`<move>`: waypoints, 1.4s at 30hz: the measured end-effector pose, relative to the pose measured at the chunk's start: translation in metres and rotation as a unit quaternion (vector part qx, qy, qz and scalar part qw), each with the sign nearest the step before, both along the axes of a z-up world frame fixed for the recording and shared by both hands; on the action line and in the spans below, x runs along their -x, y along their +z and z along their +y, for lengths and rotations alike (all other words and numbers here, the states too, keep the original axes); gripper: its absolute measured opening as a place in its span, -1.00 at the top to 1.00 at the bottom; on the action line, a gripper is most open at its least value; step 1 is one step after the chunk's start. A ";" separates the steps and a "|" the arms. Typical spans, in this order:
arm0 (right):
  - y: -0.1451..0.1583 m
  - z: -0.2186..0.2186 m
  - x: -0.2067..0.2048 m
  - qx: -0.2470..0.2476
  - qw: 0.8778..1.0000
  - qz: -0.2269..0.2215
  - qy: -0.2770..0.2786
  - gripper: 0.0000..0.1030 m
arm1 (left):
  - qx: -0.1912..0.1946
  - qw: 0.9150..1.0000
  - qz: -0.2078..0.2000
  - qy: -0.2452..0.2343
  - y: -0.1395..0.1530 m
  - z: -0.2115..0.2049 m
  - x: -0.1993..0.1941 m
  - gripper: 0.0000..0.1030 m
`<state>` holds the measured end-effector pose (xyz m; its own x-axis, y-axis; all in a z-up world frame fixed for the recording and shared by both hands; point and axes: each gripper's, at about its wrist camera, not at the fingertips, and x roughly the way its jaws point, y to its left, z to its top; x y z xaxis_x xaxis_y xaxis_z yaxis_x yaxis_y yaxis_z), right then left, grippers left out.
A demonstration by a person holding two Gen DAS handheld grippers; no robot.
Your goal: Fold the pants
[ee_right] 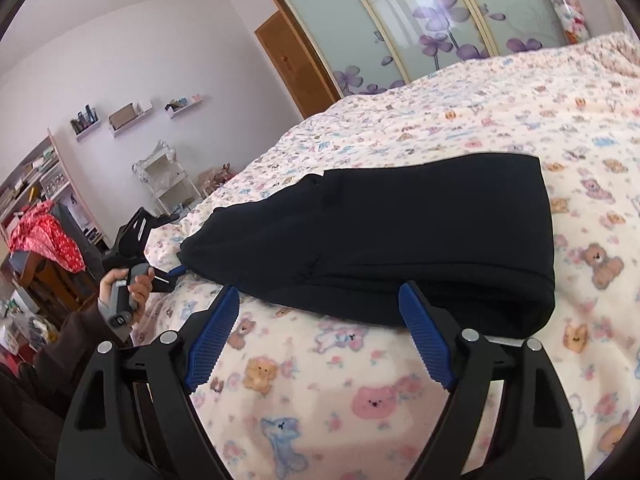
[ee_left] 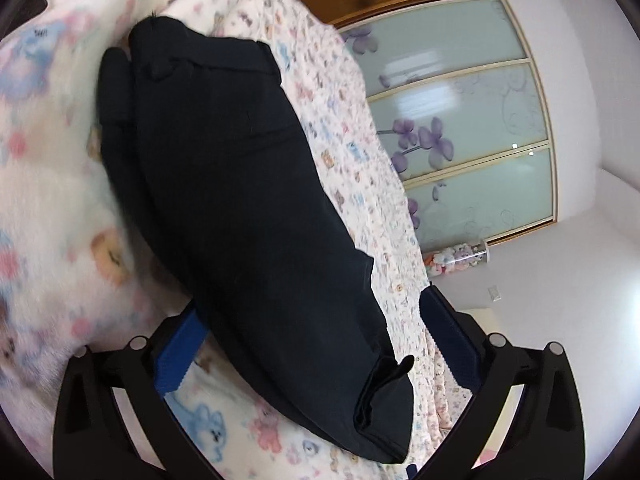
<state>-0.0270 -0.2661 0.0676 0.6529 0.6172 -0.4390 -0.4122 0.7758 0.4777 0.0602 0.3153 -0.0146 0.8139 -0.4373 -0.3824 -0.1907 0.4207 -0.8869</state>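
Note:
Dark, near-black folded pants (ee_left: 248,200) lie in a long bundle on a bed covered with a bear-print blanket (ee_left: 52,200). My left gripper (ee_left: 310,302) is open wide, its blue pads (ee_left: 180,356) on either side of the bundle's near end and not pressing on it. In the right wrist view the pants (ee_right: 380,232) lie crosswise. My right gripper (ee_right: 320,290) is open at their near edge with nothing between its blue pads (ee_right: 212,336). In that view the left gripper (ee_right: 176,246) sits at the pants' left end, held by a person's hand (ee_right: 134,286).
The blanket (ee_right: 360,400) spreads over the whole bed. Sliding wardrobe doors (ee_right: 420,20) with purple flowers and a wooden door (ee_right: 296,68) stand beyond it. At the left are a white rack (ee_right: 168,180), wall shelves (ee_right: 124,120) and a red cloth (ee_right: 44,236).

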 end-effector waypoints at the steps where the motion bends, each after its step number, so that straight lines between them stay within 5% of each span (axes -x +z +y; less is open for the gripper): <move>1: -0.002 -0.001 -0.001 -0.005 1.000 0.006 -0.001 -0.63 | 0.001 1.000 -0.003 0.008 -0.002 0.003 0.001 -0.96; 10: -0.012 -0.001 -0.006 -0.016 0.999 0.032 -0.004 -0.63 | 0.093 0.994 -0.030 0.053 -0.012 0.028 -0.003 -0.83; 15: -0.015 0.003 -0.006 -0.008 0.999 0.034 -0.006 -0.63 | 0.018 0.999 -0.027 0.028 -0.004 0.022 -0.005 -0.25; 20: -0.015 0.003 -0.004 -0.009 0.999 0.033 -0.012 -0.63 | 0.071 0.996 0.026 0.055 -0.028 0.034 -0.004 0.48; 24: -0.014 -0.002 -0.004 -0.022 0.999 0.032 -0.027 -0.64 | 0.075 0.994 0.056 0.062 -0.032 0.035 -0.006 0.68; 35: 0.000 -0.040 -0.026 -0.041 0.989 -0.010 -0.143 -0.70 | -0.044 0.994 0.074 0.063 0.003 0.018 -0.014 0.77; 38: -0.008 -0.041 -0.046 -0.041 0.988 0.019 -0.146 -0.77 | -0.077 0.992 0.079 0.059 0.019 0.011 -0.018 0.77; 42: -0.030 -0.021 -0.065 0.053 0.987 0.077 -0.132 -0.81 | -0.147 0.986 0.065 0.047 0.056 -0.008 -0.029 0.78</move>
<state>0.0376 -0.2868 0.0380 0.7051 0.3803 -0.5985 -0.1175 0.8950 0.4303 0.0896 0.3073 0.0416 0.7811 -0.2172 -0.5854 -0.3453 0.6308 -0.6949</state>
